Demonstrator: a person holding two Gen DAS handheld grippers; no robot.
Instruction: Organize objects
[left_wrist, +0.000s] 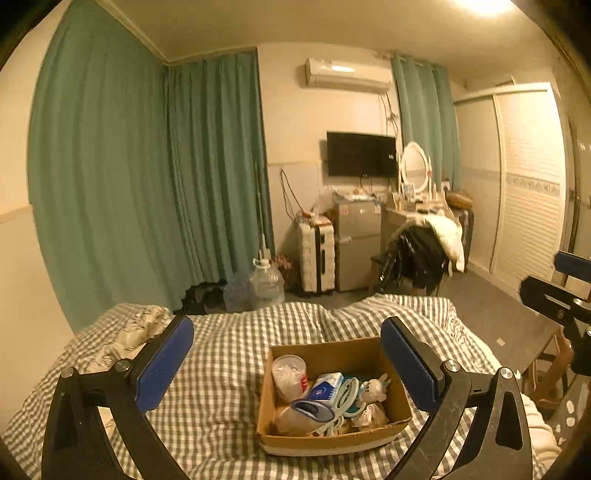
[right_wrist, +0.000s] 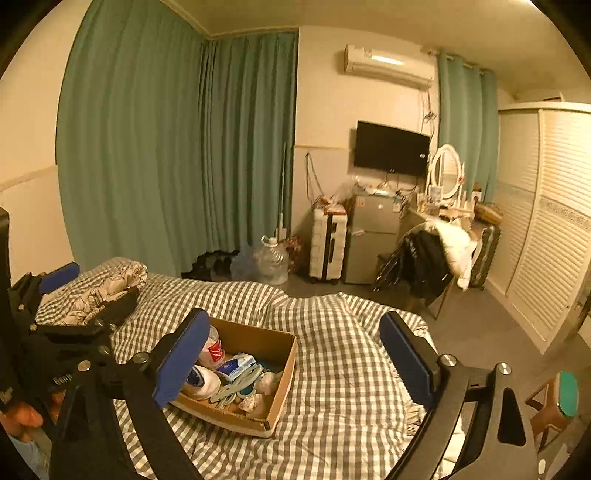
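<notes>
An open cardboard box sits on the checked bed cover. In it lie a clear plastic cup, a blue and white tissue pack, a pale green hair clip, a small plush toy and a white shoe. My left gripper is open and empty above the box's left side. My right gripper is open and empty, with the box between its fingers, toward the left one. The cup, tissue pack and shoe show there too.
A crumpled pillow lies at the bed's far left. Beyond the bed stand a water jug, a white suitcase, a small fridge and a chair with clothes. A wooden stool stands at the right.
</notes>
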